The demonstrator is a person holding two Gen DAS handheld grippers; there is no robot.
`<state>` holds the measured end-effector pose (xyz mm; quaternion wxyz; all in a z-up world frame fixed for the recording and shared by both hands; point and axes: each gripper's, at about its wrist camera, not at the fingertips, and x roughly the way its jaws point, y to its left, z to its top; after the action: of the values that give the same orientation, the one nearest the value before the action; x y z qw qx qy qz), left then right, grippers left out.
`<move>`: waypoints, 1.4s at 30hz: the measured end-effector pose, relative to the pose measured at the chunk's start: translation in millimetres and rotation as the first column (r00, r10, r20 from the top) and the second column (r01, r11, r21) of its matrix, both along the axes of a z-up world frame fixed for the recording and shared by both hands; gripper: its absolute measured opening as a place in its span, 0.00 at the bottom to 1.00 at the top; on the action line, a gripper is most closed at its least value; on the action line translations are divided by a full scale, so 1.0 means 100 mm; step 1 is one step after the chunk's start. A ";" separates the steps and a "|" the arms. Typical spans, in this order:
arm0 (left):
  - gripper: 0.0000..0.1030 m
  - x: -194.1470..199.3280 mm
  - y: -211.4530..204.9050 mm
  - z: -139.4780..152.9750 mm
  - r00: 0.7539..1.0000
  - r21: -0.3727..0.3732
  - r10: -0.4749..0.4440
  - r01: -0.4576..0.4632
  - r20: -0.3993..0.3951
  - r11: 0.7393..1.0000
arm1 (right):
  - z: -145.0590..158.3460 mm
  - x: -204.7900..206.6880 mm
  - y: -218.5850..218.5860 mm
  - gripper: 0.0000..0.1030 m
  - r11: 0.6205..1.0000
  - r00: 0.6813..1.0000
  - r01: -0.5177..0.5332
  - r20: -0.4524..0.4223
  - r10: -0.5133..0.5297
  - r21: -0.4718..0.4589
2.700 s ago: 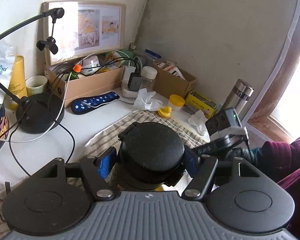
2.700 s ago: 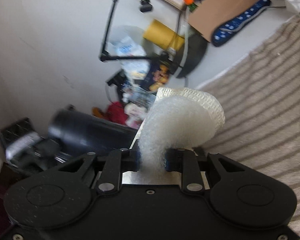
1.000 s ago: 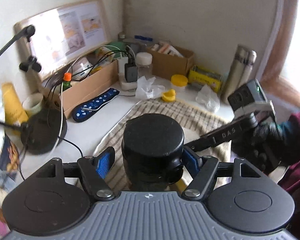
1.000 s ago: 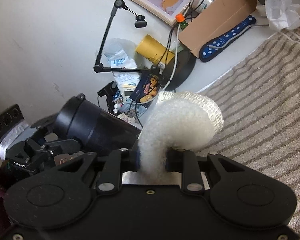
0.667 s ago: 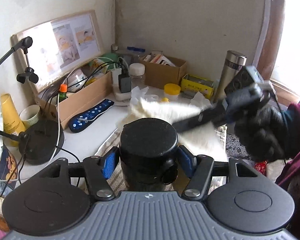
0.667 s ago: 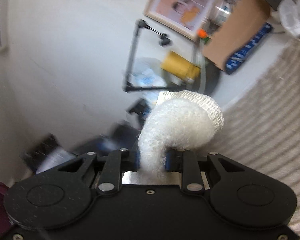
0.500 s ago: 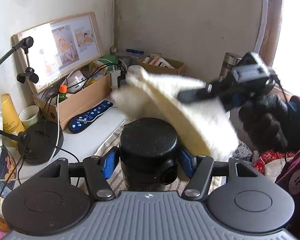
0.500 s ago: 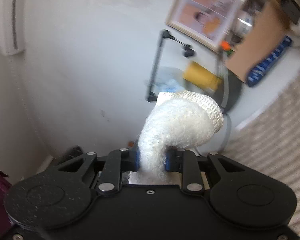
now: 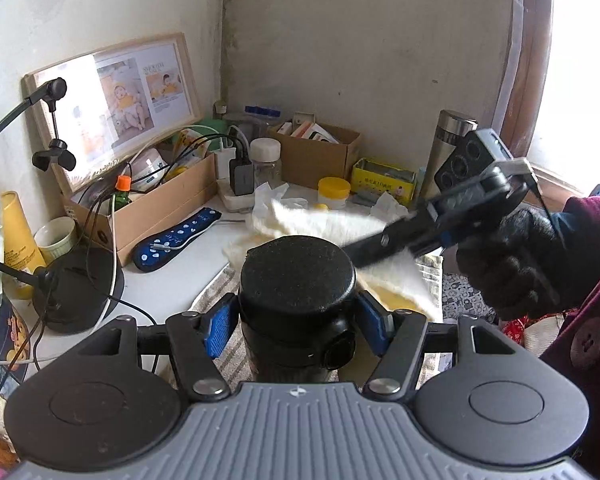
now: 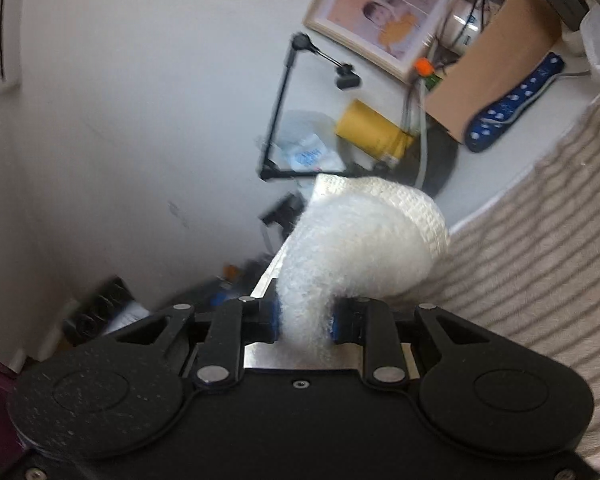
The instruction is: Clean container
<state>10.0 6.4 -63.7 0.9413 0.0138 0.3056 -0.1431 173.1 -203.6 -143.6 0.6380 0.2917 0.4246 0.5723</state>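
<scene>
Both wrist cameras sit close behind their claws, sharing the cluttered desk (image 9: pixel 172 280).

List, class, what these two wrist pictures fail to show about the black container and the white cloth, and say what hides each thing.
- Left wrist view: the black container shows only its lid; the left gripper hides its lower body.
- Left wrist view: motion blur hides whether the white cloth touches the lid.
- Right wrist view: the container is unrecognisable in blur below the cloth held by the right gripper.

Matt black plastic container (image 9: pixel 298 276), fluffy white cloth (image 10: pixel 356 240), brushed-metal flask (image 9: pixel 446 152).
</scene>
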 end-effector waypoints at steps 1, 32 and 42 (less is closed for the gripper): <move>0.61 -0.01 0.01 0.00 1.000 -0.004 0.002 -0.002 0.000 1.000 | -0.02 0.00 0.02 0.21 1.000 1.000 -0.002 -0.001 0.002 -0.010; 0.61 -0.14 0.00 -0.02 1.000 0.044 -0.012 0.011 0.013 0.999 | -0.44 -0.11 0.53 0.21 0.837 0.867 -0.058 0.388 0.312 -0.545; 0.61 -0.11 -0.06 -0.01 0.999 0.067 -0.037 0.036 0.015 0.997 | -0.43 0.09 0.23 0.22 0.956 0.992 -0.082 0.074 0.106 -0.282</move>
<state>-1.2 0.7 -65.1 0.9400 0.0521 0.3021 -0.1500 182.4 -180.1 -186.2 0.6628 0.1532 0.4857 0.5489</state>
